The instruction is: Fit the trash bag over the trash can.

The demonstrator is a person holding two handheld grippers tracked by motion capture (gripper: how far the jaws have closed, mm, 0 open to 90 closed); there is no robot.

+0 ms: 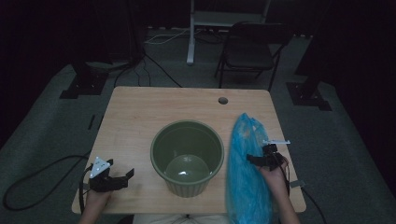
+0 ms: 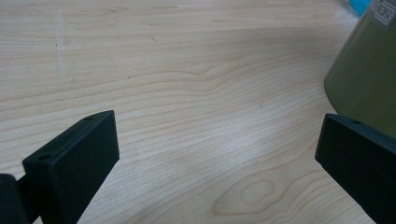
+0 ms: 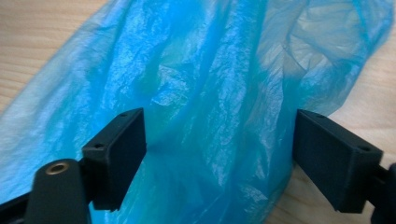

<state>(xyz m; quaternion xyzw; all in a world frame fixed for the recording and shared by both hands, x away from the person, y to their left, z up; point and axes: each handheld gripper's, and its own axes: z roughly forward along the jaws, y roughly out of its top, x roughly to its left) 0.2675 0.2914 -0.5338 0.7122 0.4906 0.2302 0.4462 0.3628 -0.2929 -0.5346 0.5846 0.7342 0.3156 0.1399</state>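
A green plastic bin (image 1: 187, 156) stands empty near the front middle of the wooden table (image 1: 140, 112). To its right lies a crumpled blue plastic bag (image 1: 246, 168), hanging over the table's front edge. My right gripper (image 1: 257, 160) hovers over the bag's middle, open, its jaws spread on either side of the blue film (image 3: 210, 107). My left gripper (image 1: 122, 178) is at the front left, open over bare wood (image 2: 210, 130), pointing toward the bin, whose green wall (image 2: 364, 79) is at the right of the left gripper view.
A small round hole (image 1: 222, 100) pierces the table near its far edge. Behind the table stand a black folding chair (image 1: 250, 49) and a white stand (image 1: 191, 32). Cables (image 1: 154, 65) run over the grey carpet.
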